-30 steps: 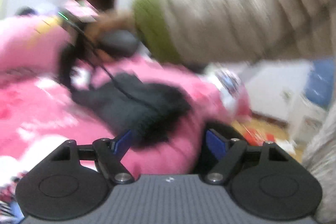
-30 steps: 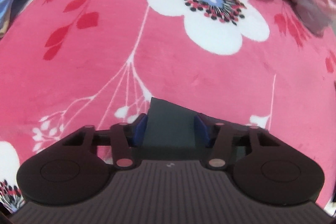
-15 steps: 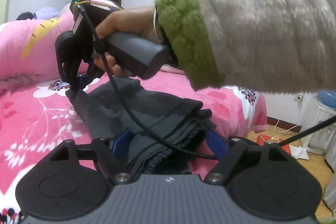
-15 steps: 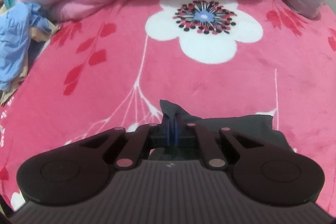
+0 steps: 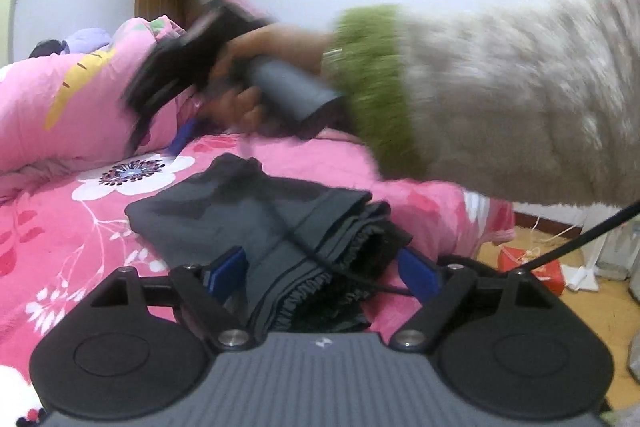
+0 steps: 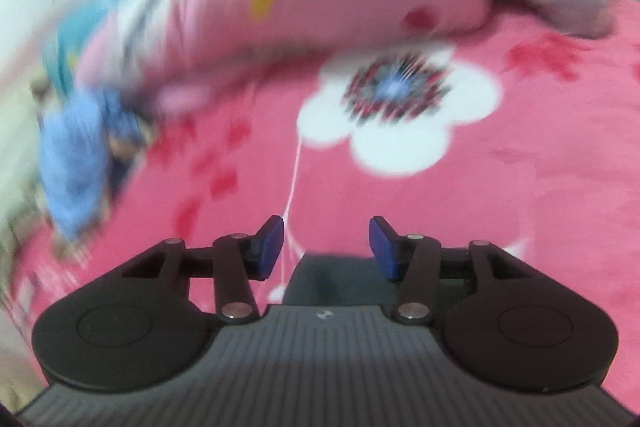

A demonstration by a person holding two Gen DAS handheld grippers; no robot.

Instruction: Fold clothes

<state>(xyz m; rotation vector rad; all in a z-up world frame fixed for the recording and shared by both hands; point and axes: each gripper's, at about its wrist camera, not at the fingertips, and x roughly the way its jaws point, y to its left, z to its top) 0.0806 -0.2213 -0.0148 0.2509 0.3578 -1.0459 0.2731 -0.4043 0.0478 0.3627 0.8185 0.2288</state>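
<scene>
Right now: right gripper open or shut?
Open. In its wrist view the right gripper has its blue pads wide apart with nothing between them; the dark grey garment lies below on the bed.

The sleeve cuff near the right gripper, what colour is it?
Green, a fuzzy cuff on a beige fleece sleeve; clearest in the left wrist view.

- No words, numbers or brand names can be read in either view.
- Left gripper [image 5: 322, 275]: a small pale emblem on the ribbed grey body, with no letters to make out.
- Right gripper [image 6: 326, 247]: the same small emblem on its body, equally without legible characters.
</scene>
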